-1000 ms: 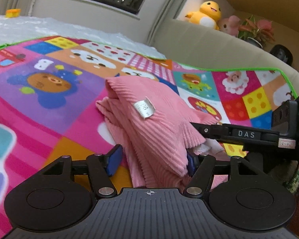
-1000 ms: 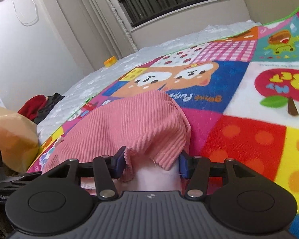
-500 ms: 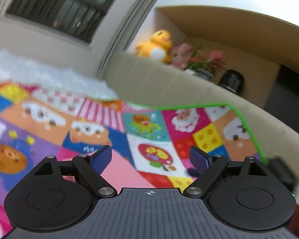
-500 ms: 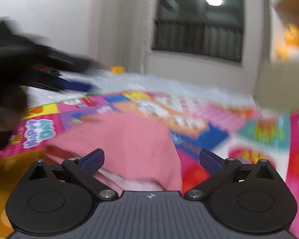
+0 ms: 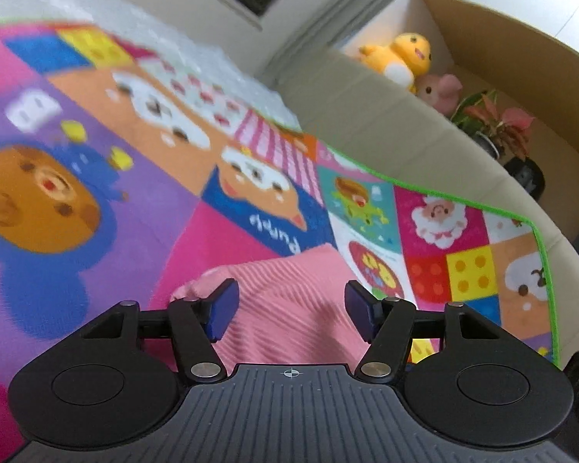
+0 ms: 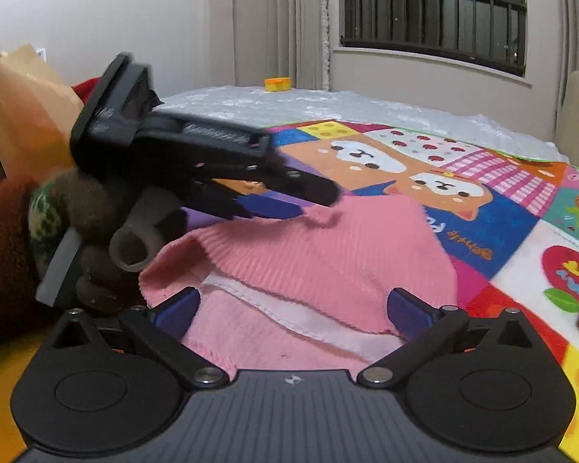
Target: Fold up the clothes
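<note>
A pink ribbed knit garment (image 6: 320, 254) lies bunched on a colourful patchwork play mat with cartoon animals (image 6: 521, 208), which covers a bed. In the right wrist view its top layer is folded over, and a paler inner side with a white hem shows near the camera.

The right gripper (image 6: 293, 308) has its two blue-tipped fingers spread wide. They stand at the two sides of the near edge of the garment and hold nothing.

The left gripper (image 5: 287, 305) is also wide open in its own view, with the pink cloth lying under and between the blue pads (image 5: 222, 305), not pinched. From the right wrist view the same left gripper (image 6: 285, 196) comes in from the left, held by a hand in a dark knitted glove (image 6: 108, 239) with a dark red sleeve (image 6: 4, 254). Its tips are at the far upper edge of the garment; this part is blurred, so whether they touch the cloth I cannot tell for sure.

Beyond the mat, a beige padded headboard (image 5: 386, 115) runs behind the bed. Above it sit a yellow plush duck (image 5: 405, 56), a pink plush toy (image 5: 442, 90) and a potted plant with red leaves (image 5: 498, 123). A small yellow object (image 6: 277, 84) lies on the white bedcover (image 6: 328, 104) under a barred window (image 6: 432, 15).
</note>
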Motion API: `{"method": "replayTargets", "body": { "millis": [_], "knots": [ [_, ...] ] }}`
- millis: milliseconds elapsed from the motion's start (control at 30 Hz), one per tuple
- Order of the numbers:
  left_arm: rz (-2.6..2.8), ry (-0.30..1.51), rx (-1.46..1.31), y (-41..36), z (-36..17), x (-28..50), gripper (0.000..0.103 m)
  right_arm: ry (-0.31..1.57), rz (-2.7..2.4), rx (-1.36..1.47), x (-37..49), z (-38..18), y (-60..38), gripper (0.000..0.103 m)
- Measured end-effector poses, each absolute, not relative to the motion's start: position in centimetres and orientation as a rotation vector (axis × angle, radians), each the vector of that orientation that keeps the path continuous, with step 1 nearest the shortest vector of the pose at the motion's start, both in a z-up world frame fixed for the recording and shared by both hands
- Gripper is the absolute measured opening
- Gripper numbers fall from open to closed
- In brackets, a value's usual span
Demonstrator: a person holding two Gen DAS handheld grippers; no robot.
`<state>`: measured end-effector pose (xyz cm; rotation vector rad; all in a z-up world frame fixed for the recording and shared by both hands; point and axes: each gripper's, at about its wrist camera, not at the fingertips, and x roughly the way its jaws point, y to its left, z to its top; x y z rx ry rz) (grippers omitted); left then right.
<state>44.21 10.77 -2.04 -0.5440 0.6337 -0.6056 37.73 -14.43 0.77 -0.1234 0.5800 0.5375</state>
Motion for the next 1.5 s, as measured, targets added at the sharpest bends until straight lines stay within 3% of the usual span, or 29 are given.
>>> {"method": "replayTargets", "body": {
  "millis": [33,67,267,400,533,733,867,1067,1367,1500],
  "knots": [
    [-0.581,0.603,-0.514,11.0,-1.4,42.9,0.085,0.568,0.534,-0.114,37.3,1.4,-15.1,0.103],
    [-0.563,0.579,-0.486,11.2,-0.9,41.6,0.089,0.551,0.525,-0.106,36.7,1.9,-15.9,0.103],
    [-0.494,0.590,-0.291,10.9,0.0,36.7,0.092,0.507,0.350,-0.074,36.0,2.4,-18.7,0.103],
    [-0.389,0.625,-0.110,9.6,-1.6,35.6,0.096,0.646,0.262,-0.124,38.3,-0.8,-18.2,0.103],
    [-0.378,0.619,-0.124,10.1,-2.4,35.5,0.096,0.677,0.292,-0.079,38.9,-0.9,-18.7,0.103],
    [-0.371,0.614,-0.115,10.1,-2.4,35.3,0.097,0.516,0.270,-0.066,38.3,2.9,-19.6,0.103],
    [-0.371,0.616,-0.114,10.0,-2.4,35.3,0.097,0.488,0.206,-0.093,43.1,3.7,-18.3,0.103],
    [-0.378,0.618,-0.150,10.6,-2.6,35.4,0.097,0.714,0.167,-0.224,50.9,-1.5,-15.9,0.103],
    [-0.384,0.620,-0.170,10.8,-2.6,35.5,0.097,0.544,0.221,-0.107,42.1,1.7,-19.5,0.103],
    [-0.385,0.621,-0.172,10.8,-2.6,35.5,0.097,0.570,0.320,-0.172,38.9,0.8,-19.4,0.103]
  ]
}}
